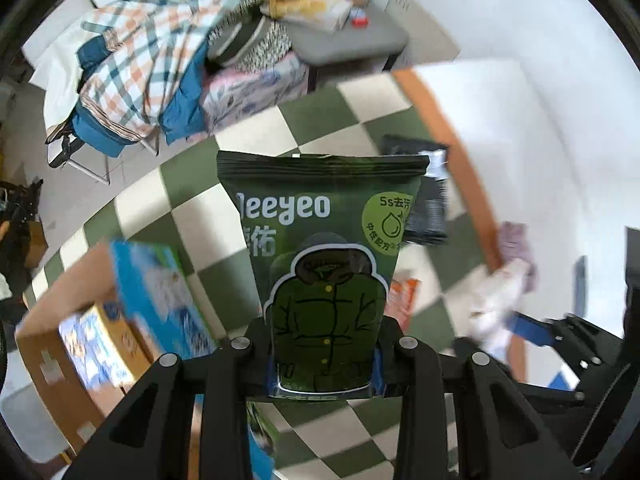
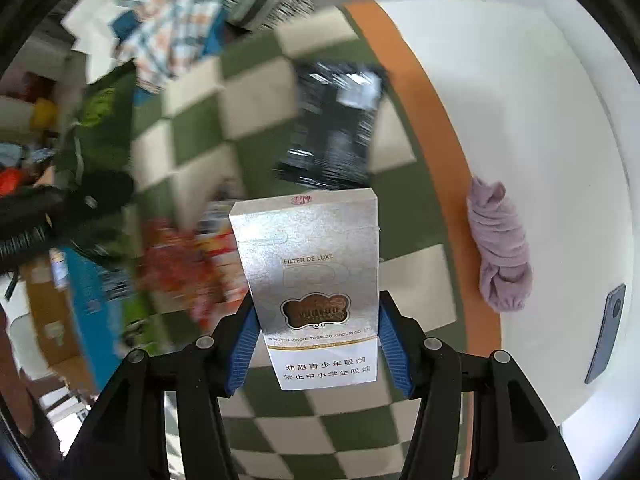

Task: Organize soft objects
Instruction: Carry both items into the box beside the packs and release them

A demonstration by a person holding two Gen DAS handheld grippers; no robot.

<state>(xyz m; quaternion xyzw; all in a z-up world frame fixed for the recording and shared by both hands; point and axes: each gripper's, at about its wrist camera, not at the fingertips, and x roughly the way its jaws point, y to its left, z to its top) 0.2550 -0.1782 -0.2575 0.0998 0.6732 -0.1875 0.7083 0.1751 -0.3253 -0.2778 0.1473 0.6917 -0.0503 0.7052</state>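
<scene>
1. The left gripper is clamped on a green pouch, held upright above the checked floor.
2. The right gripper is clamped on a silver box, also upright.
3. Only the right view shows the purple sock clearly, on the white bench.
4. A black pack on the floor beyond the box is blurry.

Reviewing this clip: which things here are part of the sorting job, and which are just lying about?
In the job:
green pouch in left tool
silver carton in right tool
black pouch
cardboard box

Lying about:
purple cloth
phone
plaid bedding
</scene>
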